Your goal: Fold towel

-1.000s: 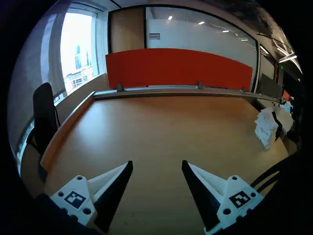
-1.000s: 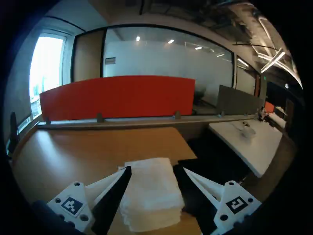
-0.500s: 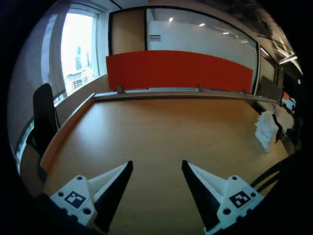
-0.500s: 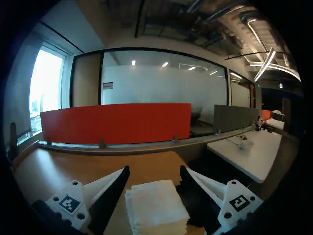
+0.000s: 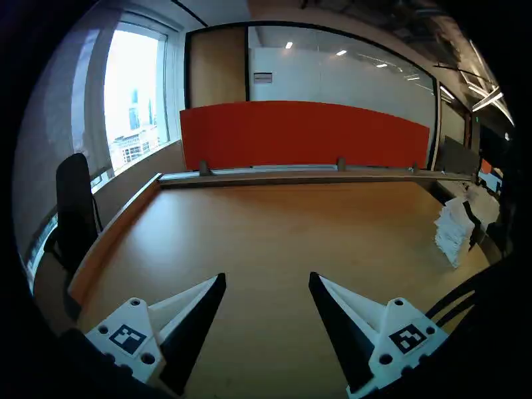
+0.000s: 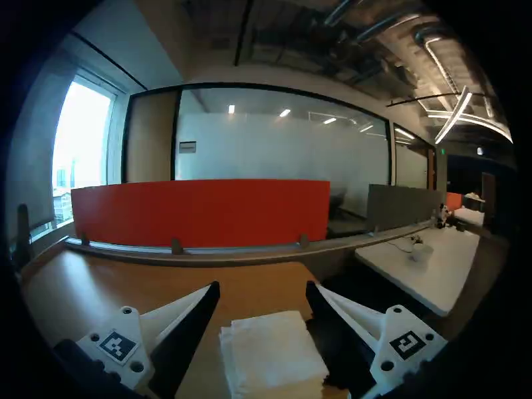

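Left gripper (image 5: 266, 275): jaws spread wide over the wooden desk (image 5: 279, 219), well apart from the stack of folded white towels (image 5: 453, 229) at the desk's far right edge. Right gripper (image 6: 262, 284): jaws also spread, with that stack (image 6: 272, 349) low in the gap between the fingers; can't tell if either finger touches it. Only markings are square black-and-white marker tags (image 5: 128, 338) on the fingers and a wall sign (image 5: 262, 78) too small to read; orange divider (image 5: 306, 133) along the desk's back, black chair (image 5: 74, 199) left by the window, white desk (image 6: 425, 272) off to the right.
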Demonstrator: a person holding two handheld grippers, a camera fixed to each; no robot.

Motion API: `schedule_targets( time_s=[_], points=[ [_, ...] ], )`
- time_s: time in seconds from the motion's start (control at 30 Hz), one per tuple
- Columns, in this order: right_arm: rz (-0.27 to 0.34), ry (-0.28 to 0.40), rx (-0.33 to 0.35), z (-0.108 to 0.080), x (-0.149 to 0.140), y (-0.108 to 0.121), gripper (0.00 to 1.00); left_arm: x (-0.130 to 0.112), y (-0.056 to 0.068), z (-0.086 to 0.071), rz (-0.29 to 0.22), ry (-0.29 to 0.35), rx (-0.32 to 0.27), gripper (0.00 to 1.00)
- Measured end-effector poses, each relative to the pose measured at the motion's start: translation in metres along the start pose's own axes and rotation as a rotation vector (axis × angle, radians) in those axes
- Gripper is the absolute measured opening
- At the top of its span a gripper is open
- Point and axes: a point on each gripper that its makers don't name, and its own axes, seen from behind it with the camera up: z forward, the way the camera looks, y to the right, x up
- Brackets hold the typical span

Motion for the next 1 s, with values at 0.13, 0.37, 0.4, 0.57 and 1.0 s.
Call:
schedule_targets(
  time_s=[0.13,0.37,0.4,0.57,1.0],
  points=[
    [-0.011,0.003,0.014,0.001,0.004,-0.010,1.00,0.017,-0.008,0.006,0.013,0.043,0.023,0.93],
    [-0.019,0.011,0.047,0.002,0.015,-0.031,1.00,0.053,-0.019,0.017,0.023,0.126,0.041,0.93],
    [-0.019,0.012,0.052,0.002,0.017,-0.034,1.00,0.058,-0.020,0.019,0.022,0.138,0.041,0.93],
    [-0.022,0.023,0.080,0.001,0.027,-0.055,1.00,0.086,-0.025,0.028,0.007,0.201,0.041,0.92],
    [0.013,0.066,0.148,0.000,0.048,-0.117,1.00,0.145,-0.030,0.034,0.001,0.339,0.020,0.92]
  ],
)
